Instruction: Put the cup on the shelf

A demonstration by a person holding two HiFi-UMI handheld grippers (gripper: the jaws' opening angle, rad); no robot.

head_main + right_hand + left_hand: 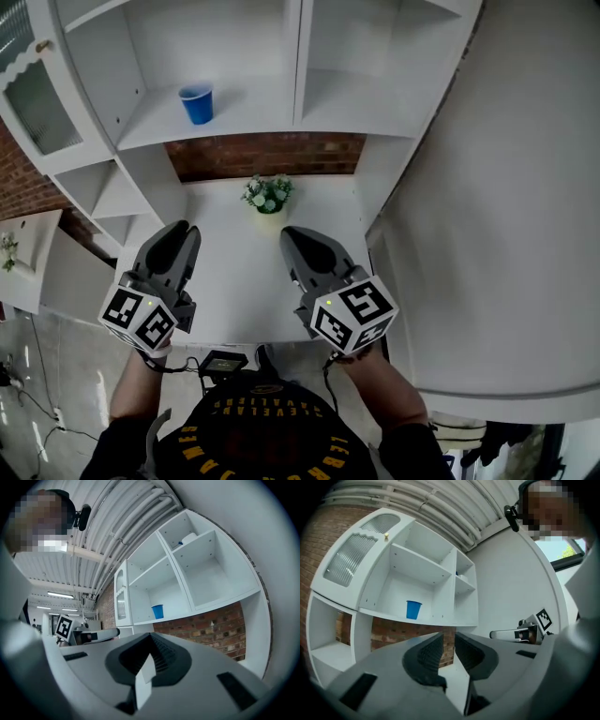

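Note:
A blue cup stands upright on the white shelf, left compartment, with nothing near it. It also shows in the left gripper view as the cup and in the right gripper view as the cup. My left gripper hovers over the counter well below the shelf; its jaws stand a narrow gap apart with nothing between them. My right gripper hangs beside it at the same height, and its jaws meet at the tips, empty.
A small pot of flowers stands at the back of the white counter, in front of a brick wall. A glass-door cabinet is at the left, and a white wall closes in the right side.

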